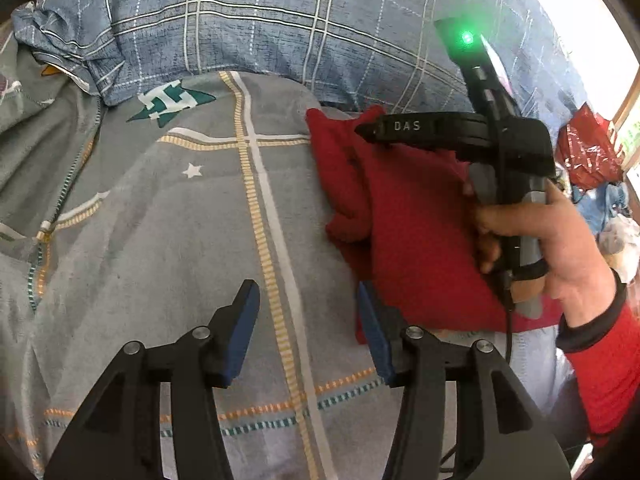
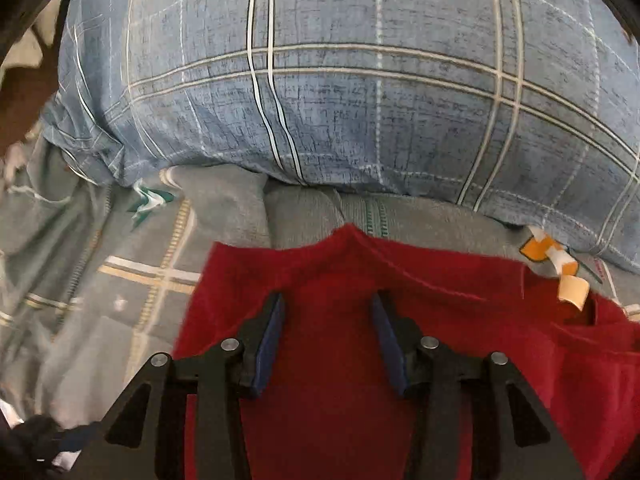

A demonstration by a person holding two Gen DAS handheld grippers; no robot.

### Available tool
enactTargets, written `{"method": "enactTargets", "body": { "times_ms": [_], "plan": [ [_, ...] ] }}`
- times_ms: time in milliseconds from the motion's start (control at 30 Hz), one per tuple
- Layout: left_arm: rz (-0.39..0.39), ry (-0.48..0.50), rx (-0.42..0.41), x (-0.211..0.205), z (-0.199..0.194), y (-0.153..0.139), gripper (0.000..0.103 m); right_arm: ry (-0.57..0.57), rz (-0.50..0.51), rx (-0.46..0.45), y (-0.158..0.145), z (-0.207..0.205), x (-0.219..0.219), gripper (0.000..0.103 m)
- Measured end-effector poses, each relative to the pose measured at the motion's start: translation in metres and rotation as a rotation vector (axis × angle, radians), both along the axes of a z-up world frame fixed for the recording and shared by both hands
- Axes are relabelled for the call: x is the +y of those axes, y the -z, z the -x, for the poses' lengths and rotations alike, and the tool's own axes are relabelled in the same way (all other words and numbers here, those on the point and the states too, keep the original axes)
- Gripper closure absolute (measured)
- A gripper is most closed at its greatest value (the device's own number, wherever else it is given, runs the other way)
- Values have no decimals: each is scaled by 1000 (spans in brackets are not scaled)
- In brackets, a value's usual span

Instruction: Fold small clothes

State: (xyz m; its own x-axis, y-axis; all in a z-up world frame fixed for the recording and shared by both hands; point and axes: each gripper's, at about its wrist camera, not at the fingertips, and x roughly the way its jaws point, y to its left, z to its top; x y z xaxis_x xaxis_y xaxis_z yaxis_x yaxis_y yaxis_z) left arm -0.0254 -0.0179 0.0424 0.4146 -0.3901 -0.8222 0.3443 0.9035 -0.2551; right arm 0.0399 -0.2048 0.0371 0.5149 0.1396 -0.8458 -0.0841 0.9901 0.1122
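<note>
A small red knit garment (image 1: 416, 232) lies partly folded on a grey patterned bed cover (image 1: 160, 220). My left gripper (image 1: 308, 300) is open and empty, low over the cover, its right finger at the garment's near left edge. The right gripper's body (image 1: 460, 132), held in a hand, hovers over the garment's far side in the left wrist view. In the right wrist view the right gripper (image 2: 328, 304) is open just above the red garment (image 2: 340, 380), with nothing between its fingers. The garment's far edge peaks toward the pillow.
A big blue plaid pillow (image 2: 340, 80) lies along the far side of the bed, close behind the garment. A small orange and white tag (image 2: 560, 272) lies by the garment's right edge. A red bag (image 1: 588, 152) and clutter sit at the far right.
</note>
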Motion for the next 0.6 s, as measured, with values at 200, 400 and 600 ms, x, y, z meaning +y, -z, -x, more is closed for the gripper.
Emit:
{"method": "enactTargets", "body": {
  "times_ms": [200,400,600],
  "plan": [
    [-35,3,-8,-3,2,2,54,5,-58,1,-21,19,-10,56],
    [-72,3,-34,-7,2,3,54,-32,-74,-19,-39,39,-8,51],
    [-91,-7,-42,-6,0,5,49,-37,-97,-19,-40,38,-2,48]
  ]
}}
